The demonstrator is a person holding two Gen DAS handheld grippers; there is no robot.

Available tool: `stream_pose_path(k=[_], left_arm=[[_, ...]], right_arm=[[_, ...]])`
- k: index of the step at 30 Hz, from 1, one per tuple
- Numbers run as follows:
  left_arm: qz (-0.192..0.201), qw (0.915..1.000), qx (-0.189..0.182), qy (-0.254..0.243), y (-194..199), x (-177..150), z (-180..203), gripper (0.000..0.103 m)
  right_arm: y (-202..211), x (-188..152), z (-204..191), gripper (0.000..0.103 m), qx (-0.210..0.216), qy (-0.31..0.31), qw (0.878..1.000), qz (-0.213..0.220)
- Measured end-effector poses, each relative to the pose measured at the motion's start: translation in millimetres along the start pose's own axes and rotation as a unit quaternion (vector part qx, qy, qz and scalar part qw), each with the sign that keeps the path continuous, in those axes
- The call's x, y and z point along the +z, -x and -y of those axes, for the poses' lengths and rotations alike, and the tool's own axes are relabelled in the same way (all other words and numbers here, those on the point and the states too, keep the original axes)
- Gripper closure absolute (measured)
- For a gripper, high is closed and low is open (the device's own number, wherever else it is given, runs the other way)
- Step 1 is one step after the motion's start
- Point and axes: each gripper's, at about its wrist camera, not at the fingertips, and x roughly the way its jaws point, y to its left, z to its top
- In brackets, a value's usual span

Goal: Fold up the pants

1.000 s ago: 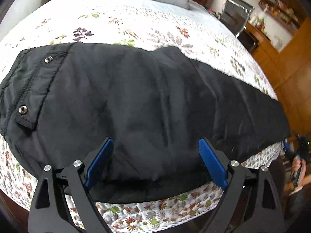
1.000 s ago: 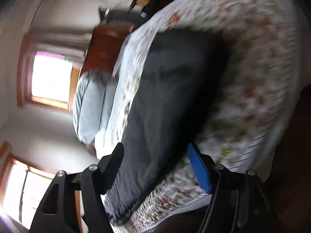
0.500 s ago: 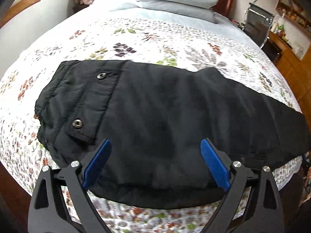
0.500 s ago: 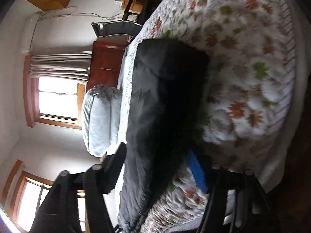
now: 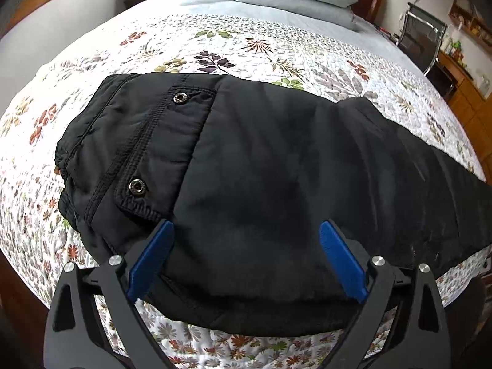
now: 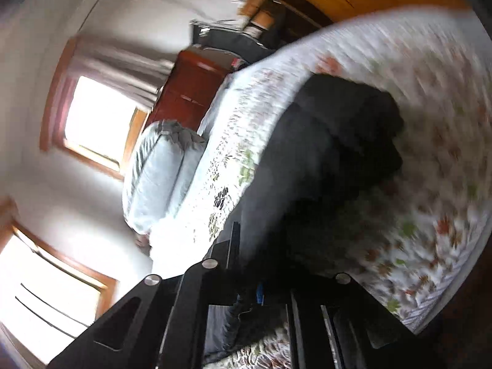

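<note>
Pants [image 5: 261, 166], black and already doubled leg on leg, lie across a floral quilt [image 5: 276, 49], waistband toward nine o'clock, hems toward three. The left gripper [image 5: 246, 258] hovers with fingers spread wide above the near edge at six o'clock. The right gripper [image 6: 246, 279] appears pinched on dark fabric near the hem end, though blur obscures the grip. A clean fold likely means carrying the hems squarely to the waistband.
</note>
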Motion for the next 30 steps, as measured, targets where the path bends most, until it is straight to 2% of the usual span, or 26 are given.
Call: stream_pose_path(k=[2,4,7,9,11,14,16,18,23,26,28,29,30], left_arm=[[0.001,1.0,0.004,-0.006,-1,0,1,0.007],[0.002,1.0,0.001,-0.006,0,0,1,0.007],[0.005,0.9999,-0.009,0.003,2,0,-2,0.007],[0.007,0.9996,-0.02,0.017,5,1,-6,0.007],[0.009,0.999,-0.033,0.03,7,1,-11,0.007],[0.01,0.9979,-0.045,0.046,9,1,-16,0.007],[0.012,0.9973,-0.05,0.053,10,1,-18,0.006],[0.014,0.9964,-0.056,0.062,11,1,-20,0.006],[0.018,0.9949,-0.066,0.074,12,0,-23,0.005],[0.02,0.9944,-0.069,0.077,12,0,-24,0.005],[0.021,0.9941,-0.072,0.079,12,0,-26,0.005],[0.021,0.9938,-0.074,0.08,12,0,-26,0.005],[0.022,0.9937,-0.076,0.08,12,0,-27,0.005]], right_arm=[[0,-1,-41,0.095,-0.031,0.069,0.997,0.002],[-2,-6,-83,0.095,-0.058,0.145,0.988,0.003],[-10,-29,-141,0.095,-0.084,0.249,0.965,-0.006],[-20,-46,-171,0.095,-0.092,0.305,0.948,-0.018],[-29,-56,-194,0.094,-0.09,0.336,0.937,-0.029],[-45,-89,-225,0.094,-0.082,0.387,0.917,-0.054],[-49,-111,-234,0.093,-0.081,0.413,0.905,-0.067],[-71,-127,-246,0.092,-0.083,0.444,0.888,-0.088],[-88,-171,-251,0.091,-0.075,0.468,0.871,-0.134],[-105,-197,-252,0.091,-0.084,0.492,0.852,-0.159],[-119,-220,-254,0.09,-0.098,0.524,0.827,-0.179],[-122,-227,-255,0.089,-0.103,0.534,0.819,-0.185],[-130,-240,-254,0.088,-0.113,0.556,0.8,-0.196]])
